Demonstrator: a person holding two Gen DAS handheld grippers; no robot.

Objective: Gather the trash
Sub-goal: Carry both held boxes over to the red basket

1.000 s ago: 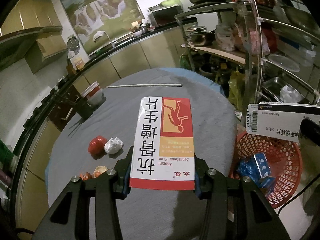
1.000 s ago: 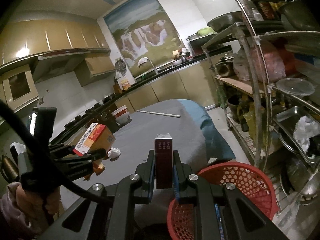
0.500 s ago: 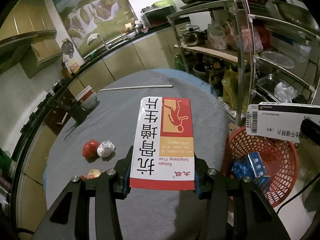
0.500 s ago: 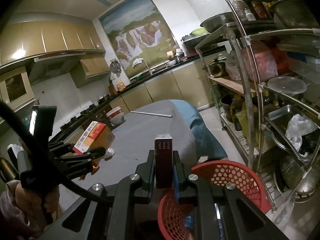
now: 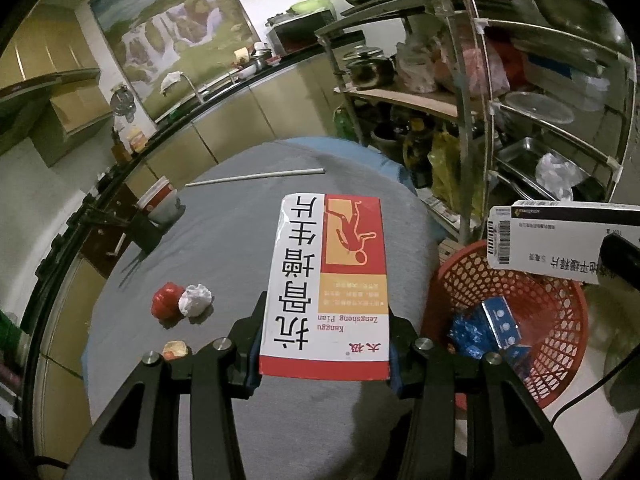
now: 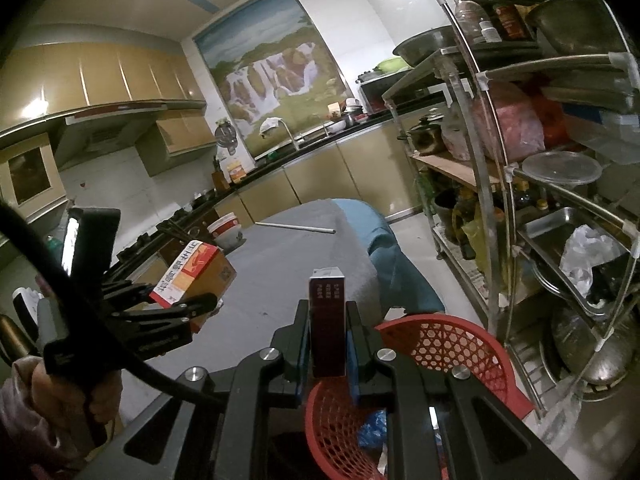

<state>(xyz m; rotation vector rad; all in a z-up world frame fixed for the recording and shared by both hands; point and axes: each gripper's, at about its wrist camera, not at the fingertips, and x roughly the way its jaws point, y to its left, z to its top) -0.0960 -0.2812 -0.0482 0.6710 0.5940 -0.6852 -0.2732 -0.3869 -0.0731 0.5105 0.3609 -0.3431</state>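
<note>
Red-white box (image 5: 326, 280) clamped in left gripper (image 5: 325, 354), slim, seemingly maroon carton (image 6: 327, 320) in right gripper (image 6: 327, 354).

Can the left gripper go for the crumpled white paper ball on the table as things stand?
Probably not yet. The left gripper is shut on the red and white medicine box, so its jaws are full. The crumpled white paper ball lies uncovered beside a red lump; dropping the box first would free it.

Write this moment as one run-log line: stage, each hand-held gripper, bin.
stage: carrying boxes to bin | left hand-held gripper: shut on red-and-white box | right hand-held gripper: shut on slim dark box | red basket: holds blue wrappers
</note>
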